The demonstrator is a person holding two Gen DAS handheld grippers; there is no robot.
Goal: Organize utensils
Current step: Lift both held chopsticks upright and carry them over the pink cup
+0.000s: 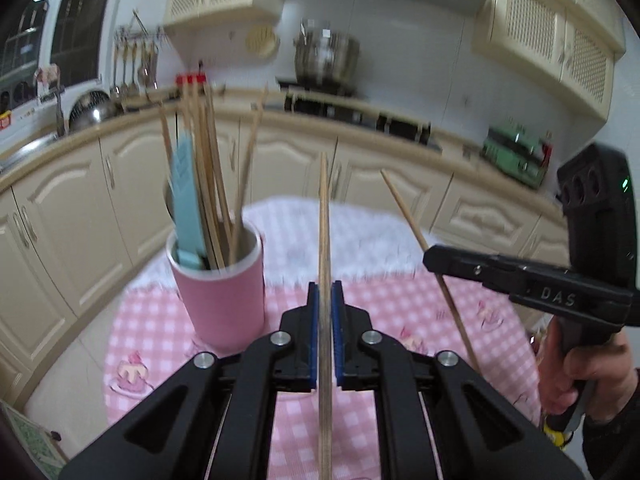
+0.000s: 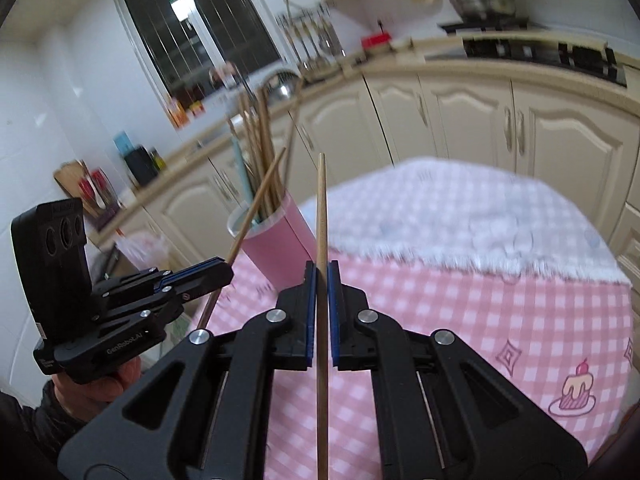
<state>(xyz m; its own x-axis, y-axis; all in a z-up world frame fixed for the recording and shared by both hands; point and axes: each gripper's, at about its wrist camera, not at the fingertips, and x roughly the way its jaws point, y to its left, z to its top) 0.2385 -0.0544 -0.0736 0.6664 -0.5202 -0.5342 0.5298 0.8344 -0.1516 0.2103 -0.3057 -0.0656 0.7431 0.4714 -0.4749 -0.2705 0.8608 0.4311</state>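
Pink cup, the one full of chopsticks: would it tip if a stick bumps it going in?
Probably somewhat tippy: the pink cup is tall and narrow, and its chopsticks rise far above the rim. It stands on soft-looking cloth, which may steady it less.

Cream cabinets (image 1: pixel 120 200), dark window (image 2: pixel 200 28), white tiled walls (image 2: pixel 48 120)

My left hand-held gripper (image 1: pixel 325 300) is matt black plastic with blue ribbed pads (image 1: pixel 313 332) and shiny metal rivets. The chopstick (image 1: pixel 324 240) it pinches looks like pale, smooth wood. The pink cup (image 1: pixel 222 292) is matt, and the desk (image 1: pixel 400 312) wears checked cloth.
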